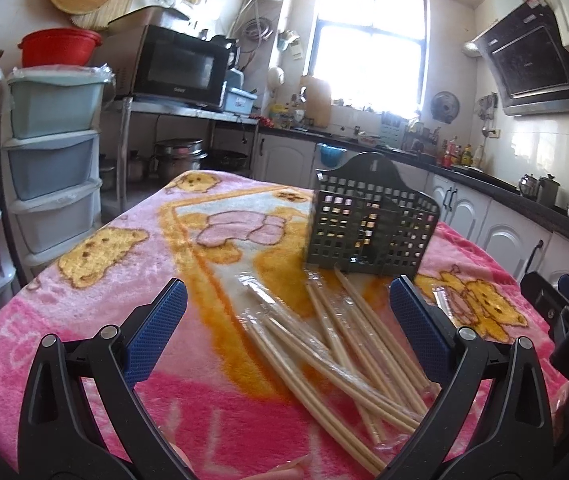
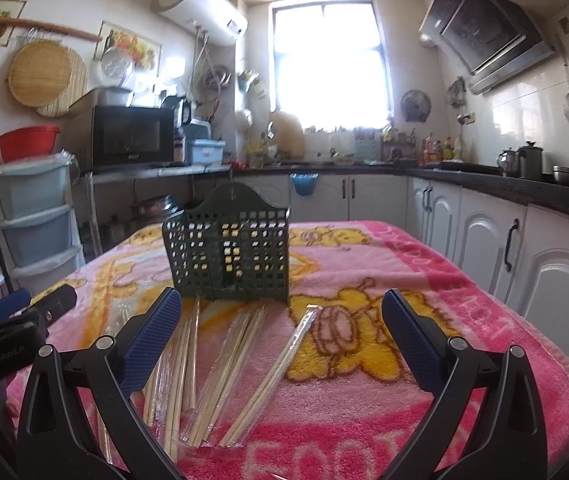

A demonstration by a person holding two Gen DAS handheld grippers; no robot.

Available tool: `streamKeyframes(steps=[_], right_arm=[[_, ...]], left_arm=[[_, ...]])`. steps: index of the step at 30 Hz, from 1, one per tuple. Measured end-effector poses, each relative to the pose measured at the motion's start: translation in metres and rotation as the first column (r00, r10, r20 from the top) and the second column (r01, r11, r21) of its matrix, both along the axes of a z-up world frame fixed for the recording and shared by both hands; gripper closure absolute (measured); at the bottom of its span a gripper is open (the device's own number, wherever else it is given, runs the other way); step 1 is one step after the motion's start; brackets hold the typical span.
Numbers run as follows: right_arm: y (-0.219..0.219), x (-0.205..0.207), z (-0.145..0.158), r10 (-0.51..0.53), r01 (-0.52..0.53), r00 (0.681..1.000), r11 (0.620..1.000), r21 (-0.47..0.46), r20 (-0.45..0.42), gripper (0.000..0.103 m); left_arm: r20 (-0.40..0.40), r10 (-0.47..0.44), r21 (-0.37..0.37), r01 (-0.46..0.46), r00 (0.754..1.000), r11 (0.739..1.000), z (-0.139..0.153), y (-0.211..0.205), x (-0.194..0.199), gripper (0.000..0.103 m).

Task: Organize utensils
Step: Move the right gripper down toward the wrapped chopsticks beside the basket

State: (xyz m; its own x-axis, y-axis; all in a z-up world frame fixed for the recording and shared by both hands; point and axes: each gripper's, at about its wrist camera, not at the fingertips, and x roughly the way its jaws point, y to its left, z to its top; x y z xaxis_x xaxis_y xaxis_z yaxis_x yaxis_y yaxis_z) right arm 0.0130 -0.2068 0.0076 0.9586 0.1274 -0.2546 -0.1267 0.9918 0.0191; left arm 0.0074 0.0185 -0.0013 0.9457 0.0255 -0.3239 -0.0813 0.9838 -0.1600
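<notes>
Both grippers, left gripper (image 1: 287, 304) and right gripper (image 2: 281, 314), gape empty; wrapped chopsticks (image 1: 336, 344) run under the frame edge before the utensil basket (image 1: 368, 220) on a pink blanket (image 2: 424, 264).

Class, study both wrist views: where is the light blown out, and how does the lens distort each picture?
Left wrist view: the window is overexposed, and the lens bends the drawers and tilts the holder. Right wrist view: the window glares white, and the cabinets curve at the edge.
</notes>
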Motion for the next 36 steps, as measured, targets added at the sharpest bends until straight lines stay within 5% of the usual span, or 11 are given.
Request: streamKeyframes(steps=[16, 30, 36], right_arm=[[0.026, 0.067, 0.02, 0.068, -0.08, 0.983, 0.995, -0.061, -0.172, 0.006], [0.045, 0.137, 0.013, 0.167, -0.217, 0.916, 0.971, -0.101, -0.364, 0.007], [0.061, 0.161, -0.006, 0.209, -0.289, 0.844, 0.953, -0.091, -0.494, 0.044]], left_arm=[[-0.038, 0.114, 0.015, -0.113, 0.993, 0.993, 0.024, 0.051, 0.03, 0.009], [-0.305, 0.032, -0.067, -0.055, 0.952, 0.996, 0.016, 0.073, 0.119, 0.009], [-0.432, -0.102, -0.224, 0.003, 0.896, 0.975, -0.011, 0.088, 0.15, 0.01]])
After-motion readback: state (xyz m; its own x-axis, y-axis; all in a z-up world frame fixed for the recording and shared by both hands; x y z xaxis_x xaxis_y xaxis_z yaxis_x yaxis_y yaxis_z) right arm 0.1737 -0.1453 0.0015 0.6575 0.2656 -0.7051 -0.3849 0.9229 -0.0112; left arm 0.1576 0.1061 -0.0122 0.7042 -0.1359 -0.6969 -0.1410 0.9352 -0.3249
